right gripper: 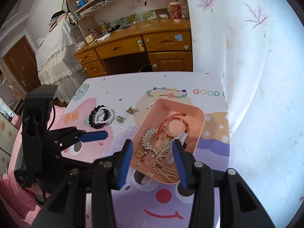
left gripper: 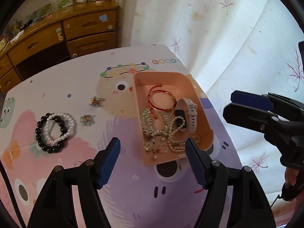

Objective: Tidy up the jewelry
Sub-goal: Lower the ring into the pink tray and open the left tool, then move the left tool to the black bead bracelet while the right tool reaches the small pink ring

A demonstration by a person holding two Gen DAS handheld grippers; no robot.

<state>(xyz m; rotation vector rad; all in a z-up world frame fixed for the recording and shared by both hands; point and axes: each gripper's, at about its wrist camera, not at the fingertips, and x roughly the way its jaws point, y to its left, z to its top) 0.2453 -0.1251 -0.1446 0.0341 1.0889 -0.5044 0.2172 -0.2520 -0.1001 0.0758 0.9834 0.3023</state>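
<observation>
Most jewelry is gathered in the pink tray point(left gripper: 182, 79); bead bracelets point(left gripper: 55, 131) and two flower earrings point(left gripper: 87, 119) are left at the frame's left on the bench point(left gripper: 76, 87). Both the left hand-held gripper point(left gripper: 153, 163) and the right hand-held gripper point(right gripper: 152, 163) are held open, empty.

Matt pink plastic tray point(left gripper: 191, 87), glossy pearl beads point(left gripper: 60, 127), varnished wood desk point(right gripper: 133, 43), printed tablecloth point(left gripper: 62, 87).

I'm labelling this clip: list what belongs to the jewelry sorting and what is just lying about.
Job:
- pink tray of jewelry
- black bead bracelet
- white pearl bracelet
- two flower earrings
- left gripper, right gripper

Lying about:
- wooden desk
- red paper cup
- curtain
</observation>
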